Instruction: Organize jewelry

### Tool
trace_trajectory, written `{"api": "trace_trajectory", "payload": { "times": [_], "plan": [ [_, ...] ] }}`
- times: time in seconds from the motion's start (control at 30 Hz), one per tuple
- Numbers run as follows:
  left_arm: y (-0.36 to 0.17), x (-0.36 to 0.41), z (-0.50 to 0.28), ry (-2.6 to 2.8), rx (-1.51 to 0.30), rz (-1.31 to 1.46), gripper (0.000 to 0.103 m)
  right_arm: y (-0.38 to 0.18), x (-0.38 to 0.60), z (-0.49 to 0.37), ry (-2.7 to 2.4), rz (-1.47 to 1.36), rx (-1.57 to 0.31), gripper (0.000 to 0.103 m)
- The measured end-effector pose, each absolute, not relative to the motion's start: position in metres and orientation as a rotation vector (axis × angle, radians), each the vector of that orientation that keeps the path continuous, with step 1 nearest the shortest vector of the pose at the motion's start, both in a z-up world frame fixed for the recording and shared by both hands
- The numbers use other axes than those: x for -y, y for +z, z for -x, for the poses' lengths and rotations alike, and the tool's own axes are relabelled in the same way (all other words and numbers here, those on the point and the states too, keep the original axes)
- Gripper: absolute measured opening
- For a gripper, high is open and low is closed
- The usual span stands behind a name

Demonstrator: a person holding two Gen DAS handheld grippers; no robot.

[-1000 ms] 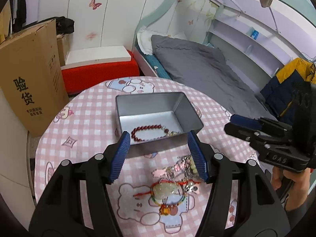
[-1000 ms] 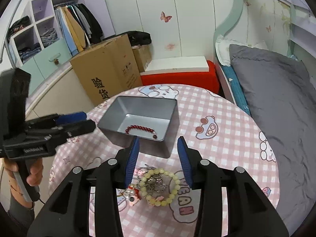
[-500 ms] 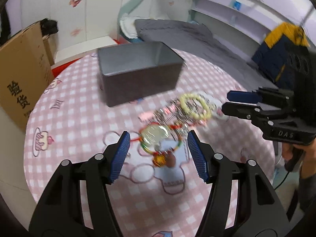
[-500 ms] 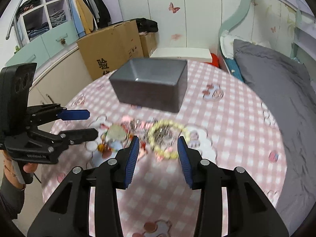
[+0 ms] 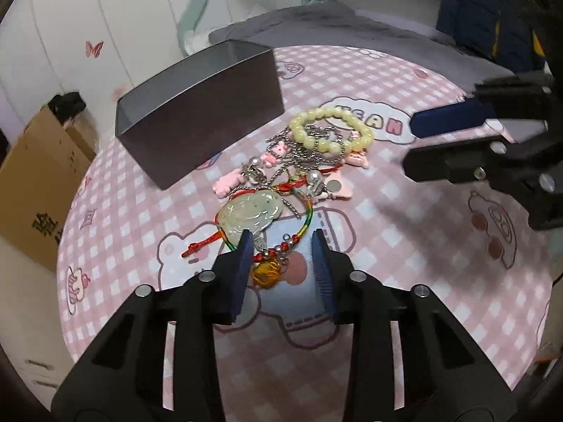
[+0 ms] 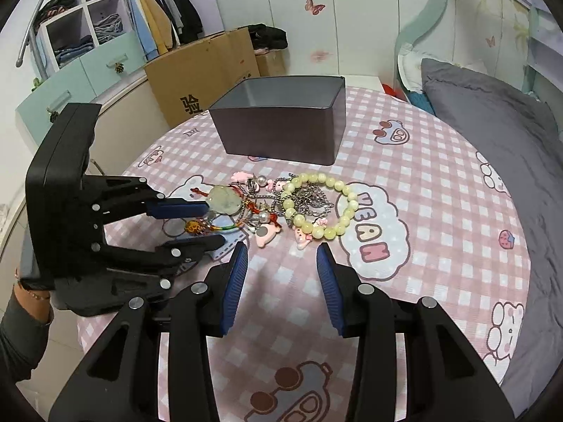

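We take this as the pick-up step, with the box waiting to be filled; our left gripper sits low over the nearest end of the jewelry heap, its ribbed blue pads closing around the amber charm and the small beads above it, not yet pressing on them as far as we can tell; our right gripper hovers just short of the heap with its jaws spread and nothing between them.

Next, in our judgement, the left pads must catch the cord or charm squarely and lift slowly, because the strands are tangled and may drag their neighbours along.

Just past the charm lies the pale green jade pendant, a smooth carved oval on a red and rainbow cord; beyond it we see fine silver chains, round metal beads and glossy pink plastic charms, all interlaced; further on rests the cream bead bracelet, a ring of polished round beads.

Everything lies on the pink checked tablecloth, soft and printed with cartoon animals; behind the heap, near it but apart, stands the grey metal box, rectangular, matte, open at the top.
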State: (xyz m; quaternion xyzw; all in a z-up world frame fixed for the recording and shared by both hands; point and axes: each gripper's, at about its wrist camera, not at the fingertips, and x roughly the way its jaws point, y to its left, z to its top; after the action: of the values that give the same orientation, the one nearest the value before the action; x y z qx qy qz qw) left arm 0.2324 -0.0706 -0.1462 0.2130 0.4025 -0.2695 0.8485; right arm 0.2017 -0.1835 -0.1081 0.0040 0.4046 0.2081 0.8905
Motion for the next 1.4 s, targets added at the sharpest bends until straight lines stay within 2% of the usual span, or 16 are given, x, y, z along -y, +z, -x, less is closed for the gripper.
{"api": "trace_trajectory", "payload": {
  "times": [0.1, 0.47, 0.73, 0.8, 1.07, 1.17, 1.2, 1.4],
  "plan": [
    [-0.145, 0.068, -0.234, -0.581, -0.862, -0.413, 0.010, -0.109, 0.182, -0.203, 0.434, -0.011, -0.837, 0.039],
    [-0.099, -0.009, -0.239, -0.654, -0.834, 0.011, 0.009, -0.108, 0.154, -0.206, 0.489, -0.006, -0.841, 0.039],
    [-0.091, -0.043, -0.238, -0.606, -0.807, 0.108, 0.009, -0.119, 0.108, -0.218, 0.530, 0.065, -0.863, 0.039],
    [-0.092, -0.048, -0.238, -0.598, -0.806, 0.115, 0.009, -0.125, 0.098, -0.224, 0.516, 0.092, -0.875, 0.045],
    [-0.083, -0.072, -0.240, -0.597, -0.769, 0.166, 0.009, -0.140, 0.084, -0.243, 0.447, 0.162, -0.882, 0.052],
    [-0.077, -0.079, -0.239, -0.596, -0.753, 0.181, 0.009, -0.143, 0.080, -0.244, 0.447, 0.208, -0.868, 0.050],
    [-0.075, -0.081, -0.239, -0.591, -0.745, 0.183, 0.009, -0.143, 0.080, -0.244, 0.446, 0.214, -0.862, 0.041],
    [-0.060, -0.081, -0.241, -0.604, -0.718, 0.198, 0.009, -0.143, 0.081, -0.242, 0.447, 0.228, -0.858, 0.041]
  ]
}}
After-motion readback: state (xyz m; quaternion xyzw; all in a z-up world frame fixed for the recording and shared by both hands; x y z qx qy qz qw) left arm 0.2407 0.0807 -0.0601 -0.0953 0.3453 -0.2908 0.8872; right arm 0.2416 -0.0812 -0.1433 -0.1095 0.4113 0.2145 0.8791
